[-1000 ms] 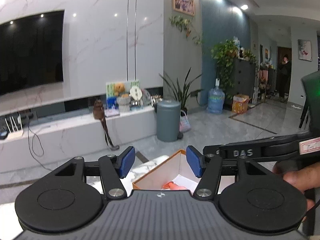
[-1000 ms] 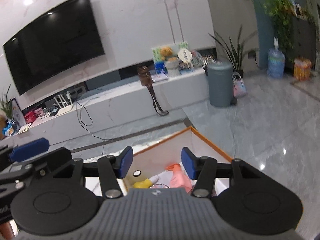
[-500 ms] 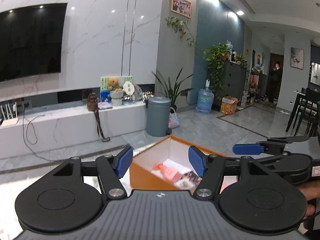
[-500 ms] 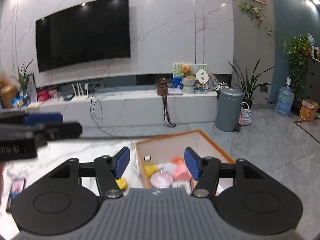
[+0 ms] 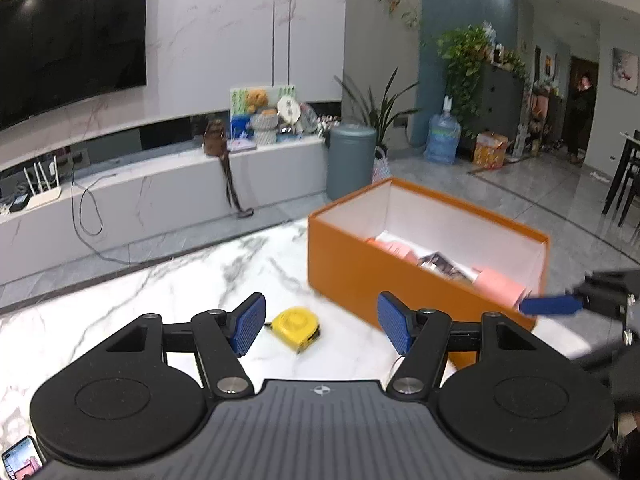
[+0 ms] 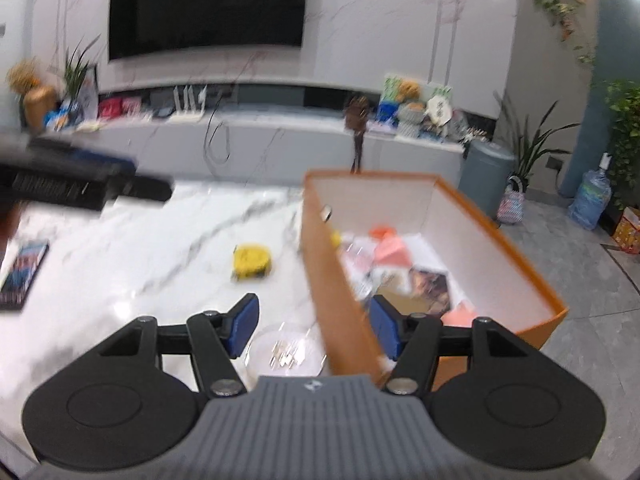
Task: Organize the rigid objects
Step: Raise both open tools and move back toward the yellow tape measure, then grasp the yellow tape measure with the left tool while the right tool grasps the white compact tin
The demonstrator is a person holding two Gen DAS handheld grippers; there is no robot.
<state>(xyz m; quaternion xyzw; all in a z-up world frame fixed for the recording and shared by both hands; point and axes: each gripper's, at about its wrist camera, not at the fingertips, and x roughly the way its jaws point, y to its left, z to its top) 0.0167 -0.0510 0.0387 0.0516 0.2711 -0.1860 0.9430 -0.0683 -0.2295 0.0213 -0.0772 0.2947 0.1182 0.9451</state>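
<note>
left wrist view: the left gripper [image 5: 321, 329] hangs over the white marble tabletop [image 5: 168, 280], jaws spread wide and nothing between the blue pads.
tape measure: a yellow tape measure [image 5: 295, 327] lies flat on the marble just ahead of the left pad, near the orange box [image 5: 360, 268] but apart from its wall.
orange box: it sits toward the tabletop's right edge, open at the top, white inside; pink packets [image 5: 498, 286] and a dark printed card show within, blurred.
other gripper: one blue fingertip of the right gripper [image 5: 550, 305] pokes in from the right, in front of the box's near corner; how far it is spread can't be read from this side.
phone: a phone [image 5: 20, 454] peeks in at the near left corner of the frame, screen lit.
right wrist view: the right gripper [image 6: 313, 325] is wide open too, empty, straddling the orange box's [image 6: 340, 280] near wall, one pad over the marble and one over the inside.
clear lid: a round transparent piece [image 6: 286, 354] rests on the marble just beside the box wall, right under the gap.
tape measure again: the yellow tape measure [image 6: 252, 261] lies further out on the tabletop, left of the box, not touching it.
box contents: pink packets [image 6: 390, 250], something yellow by the wall and a dark card, all smeared by motion.
far left: the left gripper [image 6: 80, 184] is a dark blur above the marble, and a booklet [image 6: 22, 274] lies near the left edge.
</note>
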